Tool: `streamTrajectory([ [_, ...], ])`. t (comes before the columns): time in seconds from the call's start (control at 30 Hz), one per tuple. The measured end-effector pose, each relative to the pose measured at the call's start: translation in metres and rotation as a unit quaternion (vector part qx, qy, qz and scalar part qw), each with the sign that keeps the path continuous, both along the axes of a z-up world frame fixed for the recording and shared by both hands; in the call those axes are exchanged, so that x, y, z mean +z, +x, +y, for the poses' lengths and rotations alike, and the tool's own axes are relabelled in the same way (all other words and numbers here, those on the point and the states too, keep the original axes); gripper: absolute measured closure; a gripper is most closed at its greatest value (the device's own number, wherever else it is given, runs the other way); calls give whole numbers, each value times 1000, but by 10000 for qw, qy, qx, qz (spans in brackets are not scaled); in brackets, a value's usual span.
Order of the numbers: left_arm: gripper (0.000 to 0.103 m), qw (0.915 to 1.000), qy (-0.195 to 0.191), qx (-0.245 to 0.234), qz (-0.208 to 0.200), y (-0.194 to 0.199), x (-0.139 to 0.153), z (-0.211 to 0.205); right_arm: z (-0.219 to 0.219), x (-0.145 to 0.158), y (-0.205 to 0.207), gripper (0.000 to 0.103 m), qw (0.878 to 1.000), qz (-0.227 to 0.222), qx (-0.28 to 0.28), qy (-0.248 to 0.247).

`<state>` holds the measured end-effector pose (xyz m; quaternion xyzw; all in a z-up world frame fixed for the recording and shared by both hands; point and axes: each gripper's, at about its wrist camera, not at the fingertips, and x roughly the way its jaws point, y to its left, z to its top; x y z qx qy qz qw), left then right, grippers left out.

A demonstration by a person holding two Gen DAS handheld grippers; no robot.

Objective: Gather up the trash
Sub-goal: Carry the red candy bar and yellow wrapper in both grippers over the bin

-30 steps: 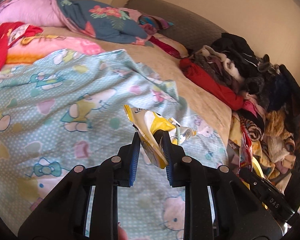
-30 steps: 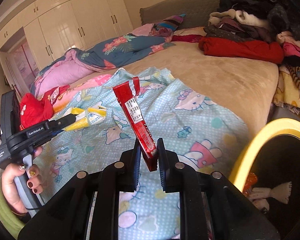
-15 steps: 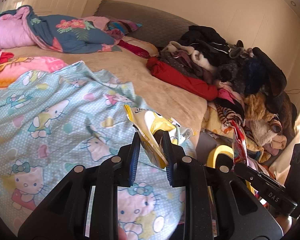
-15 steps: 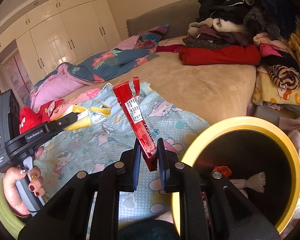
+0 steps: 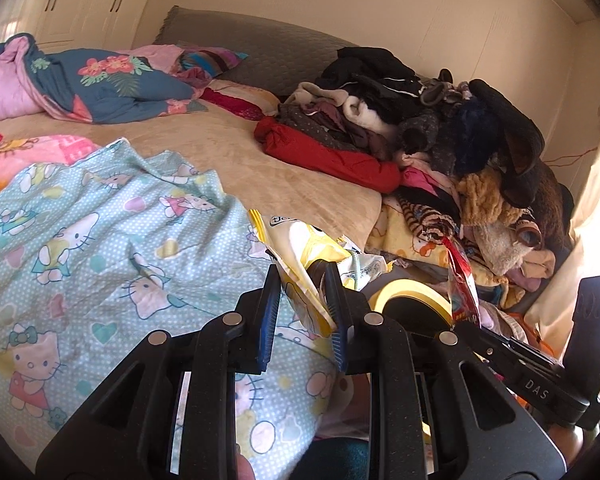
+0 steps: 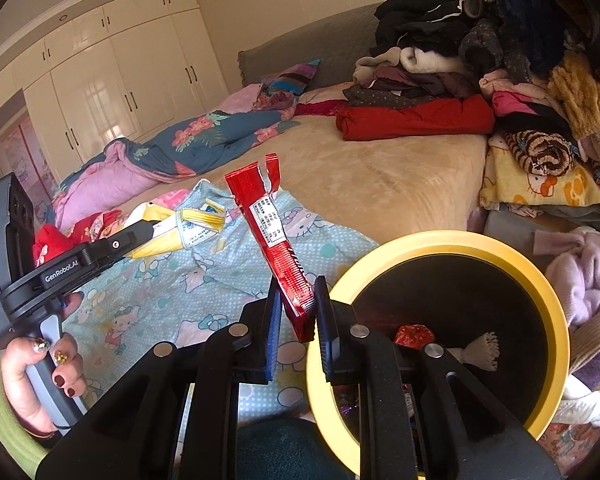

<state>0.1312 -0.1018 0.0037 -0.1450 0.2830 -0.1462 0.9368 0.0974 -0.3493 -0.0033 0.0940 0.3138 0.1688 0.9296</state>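
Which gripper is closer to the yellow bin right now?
Right. The right gripper, shut on a red wrapper, sits at the yellow bin rim. The left gripper, holding a yellow wrapper, is farther back over the blanket.

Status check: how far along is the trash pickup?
Done: some wrappers already lie in the yellow-rimmed bin. In hand: the right claw grips a red wrapper beside the rim; the left claw grips a yellow wrapper. Left: dropping both in.
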Motion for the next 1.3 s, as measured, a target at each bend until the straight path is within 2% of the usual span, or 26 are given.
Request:
streamTrajectory([
  [0.43,86,9995,70,-310,-69,-11,3,-28,-32,5,-11,87,9994,-37,-357,26],
  [1.3,86,9941,446,-984,-20,-22,-8,-91,-113,-17,-13,87,9908,211,-1270,428],
])
